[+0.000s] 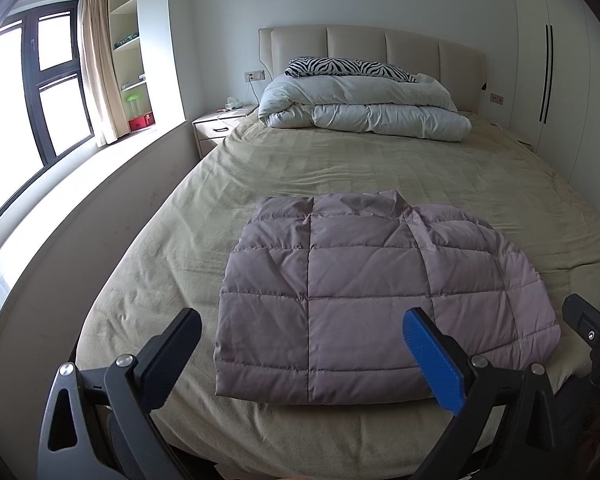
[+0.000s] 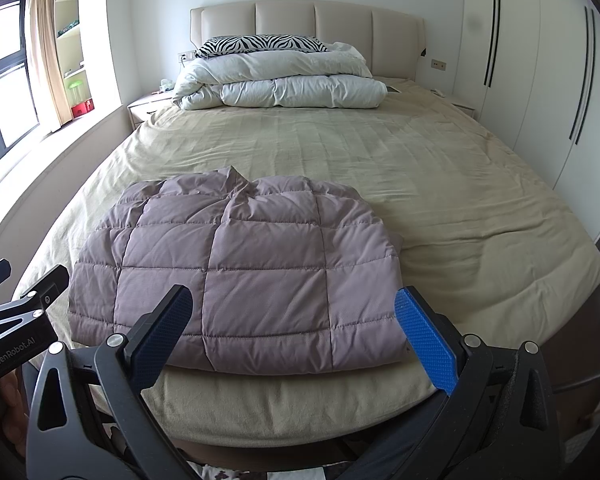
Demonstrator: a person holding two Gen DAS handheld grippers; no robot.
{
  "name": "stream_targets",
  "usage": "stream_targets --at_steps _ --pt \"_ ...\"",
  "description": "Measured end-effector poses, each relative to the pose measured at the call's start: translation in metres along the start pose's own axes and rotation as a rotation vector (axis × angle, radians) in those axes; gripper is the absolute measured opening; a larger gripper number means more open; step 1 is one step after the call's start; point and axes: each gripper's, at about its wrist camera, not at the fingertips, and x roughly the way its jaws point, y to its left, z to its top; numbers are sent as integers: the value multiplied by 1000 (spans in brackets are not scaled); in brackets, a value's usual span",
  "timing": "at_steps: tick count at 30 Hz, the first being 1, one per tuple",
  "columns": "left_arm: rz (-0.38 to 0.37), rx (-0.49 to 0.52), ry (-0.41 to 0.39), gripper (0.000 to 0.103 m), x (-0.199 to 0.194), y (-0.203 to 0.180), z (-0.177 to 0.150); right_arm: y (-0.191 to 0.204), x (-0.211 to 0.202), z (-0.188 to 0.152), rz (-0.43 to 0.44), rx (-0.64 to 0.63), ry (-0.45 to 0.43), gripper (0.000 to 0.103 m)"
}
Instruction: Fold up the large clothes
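My left tongs (image 1: 304,354) hang wide apart above the foot of the bed (image 1: 340,168), gripping nothing, black finger on one side and blue pad on the other. My right tongs (image 2: 292,326) are spread the same way, also empty.

The quilted jacket (image 1: 360,300) lies folded into a thick, roughly square bundle on the tan sheet, near the foot edge of the bed and well short of the headboard (image 1: 372,48). Its stitched squares face up, its collar end points toward the headboard, and its near hem sits just beyond my fingertips (image 1: 186,330). In the right wrist view the jacket (image 2: 240,264) fills the space between and beyond both fingers; neither pad touches the fabric as far as I can see.

At the far end of the bed, against the headboard, a white duvet (image 1: 364,108) is rolled up with a zebra-print pillow (image 1: 348,68) resting on top of it. A nightstand (image 1: 218,124) stands beside the bed on the window side, level with the duvet. On the bed's other side runs a white wardrobe (image 2: 540,60) with long dark handles. My left tongs show at the left edge of the right wrist view, beside the jacket.
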Motion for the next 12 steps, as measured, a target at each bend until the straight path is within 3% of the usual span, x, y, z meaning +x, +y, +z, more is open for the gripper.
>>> stream_targets --at_steps 12 --pt "-8 3 -13 103 -1 -8 -5 1 1 -2 0 0 2 103"
